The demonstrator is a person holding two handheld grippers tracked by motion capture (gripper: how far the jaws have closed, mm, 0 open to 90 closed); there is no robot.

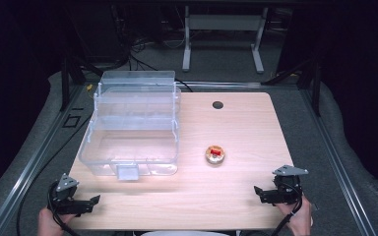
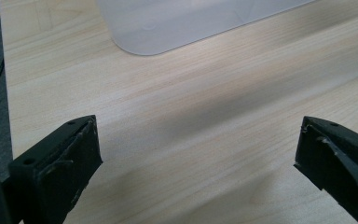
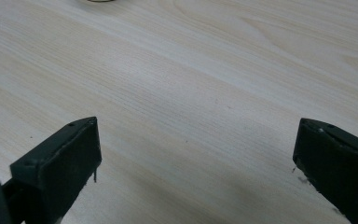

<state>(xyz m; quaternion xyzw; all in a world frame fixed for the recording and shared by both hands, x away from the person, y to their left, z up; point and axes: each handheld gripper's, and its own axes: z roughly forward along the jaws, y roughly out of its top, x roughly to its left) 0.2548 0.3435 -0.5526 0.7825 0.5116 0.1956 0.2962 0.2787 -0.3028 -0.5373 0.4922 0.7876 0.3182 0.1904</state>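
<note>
High view: a pale wooden tabletop (image 1: 236, 132) seen from the person's side. The left claw (image 1: 96, 200) rests at about 7 o'clock on the tabletop, close to the near edge, held by the person's left hand (image 1: 49, 222); the right claw (image 1: 257, 191) rests at about 5 o'clock, held by the right hand (image 1: 300, 216). Each carries a grey three-cornered plate on top, and the two claws point inward, toward each other. Both stand wide, with nothing between their jaws.

A small round tub (image 1: 215, 155), tan with a red item on top, sits near the centre of the tabletop, at roughly 11 o'clock from the right claw and well apart from it. A clear plastic box (image 1: 128, 152) with its lid raised occupies the 10 o'clock part of the tabletop, with a small latch tab at the middle of its near wall; it lies at 1 o'clock from the left claw, near but not touching. A dark round hole (image 1: 218, 104) marks the tabletop at 12 o'clock.

Left gripper view: the two black jaws stand far apart over bare wood; a rounded corner of the clear plastic box (image 2: 168, 23) lies at 12 o'clock.

Right gripper view: the jaws are equally wide over bare wood grain; a sliver of the round tub (image 3: 98, 1) touches the upper edge at 11 o'clock.
</note>
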